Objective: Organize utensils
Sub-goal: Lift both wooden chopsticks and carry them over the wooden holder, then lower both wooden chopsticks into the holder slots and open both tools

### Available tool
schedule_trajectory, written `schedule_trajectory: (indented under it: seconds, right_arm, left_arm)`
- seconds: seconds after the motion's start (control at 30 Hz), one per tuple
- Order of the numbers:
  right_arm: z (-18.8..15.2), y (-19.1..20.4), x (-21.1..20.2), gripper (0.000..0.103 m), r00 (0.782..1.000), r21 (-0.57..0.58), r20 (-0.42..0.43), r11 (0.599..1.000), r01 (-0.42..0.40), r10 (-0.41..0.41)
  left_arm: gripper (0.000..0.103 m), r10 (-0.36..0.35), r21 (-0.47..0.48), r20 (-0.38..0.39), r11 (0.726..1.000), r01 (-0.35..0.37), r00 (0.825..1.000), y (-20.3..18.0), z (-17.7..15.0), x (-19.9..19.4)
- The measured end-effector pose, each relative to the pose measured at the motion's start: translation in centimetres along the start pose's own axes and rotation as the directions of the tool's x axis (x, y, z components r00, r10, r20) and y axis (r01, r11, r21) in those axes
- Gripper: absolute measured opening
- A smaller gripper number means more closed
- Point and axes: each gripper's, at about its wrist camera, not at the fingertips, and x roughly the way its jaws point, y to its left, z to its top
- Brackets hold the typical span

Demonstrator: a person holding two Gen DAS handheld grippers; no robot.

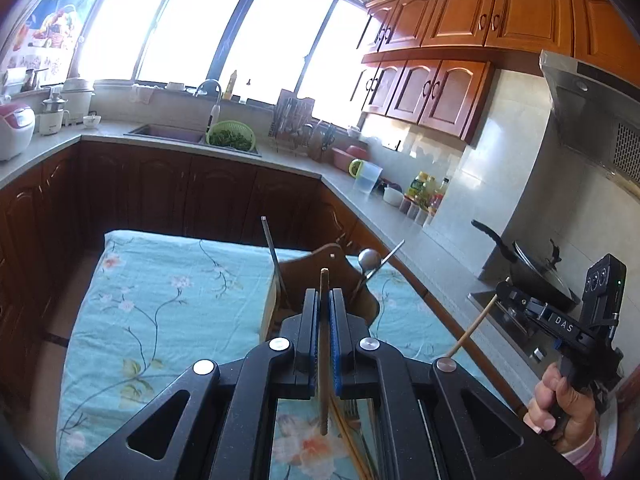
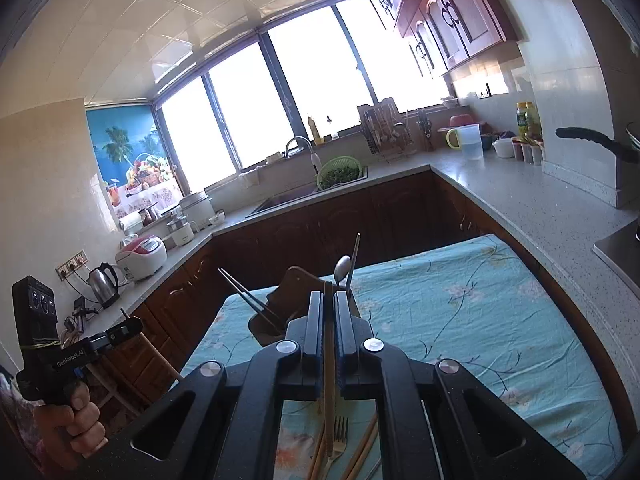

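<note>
In the left wrist view my left gripper (image 1: 325,294) is shut on a wooden chopstick (image 1: 323,400) that runs along its fingers. Just beyond it stands a brown wooden utensil holder (image 1: 308,270) with metal chopsticks (image 1: 272,246) and a spoon (image 1: 369,258) in it. My right gripper (image 1: 505,291), off to the right, is shut on another wooden chopstick (image 1: 474,326). In the right wrist view the right gripper (image 2: 329,300) clamps its chopstick (image 2: 329,400) just short of the holder (image 2: 290,290). A fork (image 2: 339,436) and loose wooden chopsticks (image 2: 362,450) lie on the cloth below. The left gripper (image 2: 129,325) shows at the left.
The blue floral tablecloth (image 1: 168,300) covers the table. A grey L-shaped counter (image 2: 520,200) wraps around it, with a sink (image 1: 168,132), a green colander (image 1: 231,138), a dish rack (image 2: 386,132), a kettle (image 2: 103,284) and a pan (image 1: 536,268) on the stove.
</note>
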Motion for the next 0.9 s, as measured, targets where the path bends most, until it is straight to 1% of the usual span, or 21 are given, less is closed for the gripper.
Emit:
schedule_trajectory:
  seconds: [0.13,0.27,0.37,0.43,0.53,0.63,0.7,0.83,0.9]
  right_arm:
    - [2.6,0.4,0.7,0.005,0.998,-0.002,0.061,1.0,-0.006,0.006]
    - [5.6,1.0,2.0,0.005,0.993,-0.006,0.121,1.0,-0.006,0.007]
    - [7.3,1.0,3.3,0.005,0.987,-0.005,0.161,1.0,0.004,-0.003]
    - [7.9,0.8,4.5,0.005,0.986,0.004,0.165,1.0,0.008,-0.008]
    - [7.8,0.5,6.4,0.005,0.985,0.001,0.168,1.0,0.028,-0.027]
    - [6.7,-0.1,8.3,0.005,0.987,0.012,0.158,0.999,0.034,-0.036]
    - [5.7,-0.5,9.3,0.005,0.988,0.018,0.148,0.999,0.042,-0.045]
    - [3.7,-1.3,10.9,0.005,0.99,0.037,0.127,0.998,0.052,-0.057]
    - [2.8,-1.6,11.8,0.005,0.993,0.042,0.1,0.997,0.057,-0.061]
  left_arm:
    - [0.003,0.014,0.007,0.077,1.0,-0.014,0.997,-0.1,2.6,0.3]
    - [0.003,0.024,0.001,0.155,1.0,-0.025,0.988,-0.1,5.3,1.0]
    - [0.003,0.042,-0.009,0.195,0.999,-0.041,0.98,0.0,6.4,2.2]
    - [0.003,0.06,-0.019,0.206,0.998,-0.058,0.977,0.3,6.5,3.6]
    - [0.003,0.086,-0.043,0.212,0.996,-0.079,0.973,1.2,5.4,6.2]
    - [0.003,0.113,-0.075,0.197,0.992,-0.1,0.974,1.7,4.1,8.7]
    - [0.003,0.135,-0.089,0.178,0.989,-0.121,0.975,1.9,3.1,10.3]
    - [0.003,0.144,-0.112,0.138,0.985,-0.129,0.98,2.2,1.1,12.8]
    - [0.004,0.145,-0.118,0.112,0.984,-0.132,0.983,2.2,0.3,14.1]
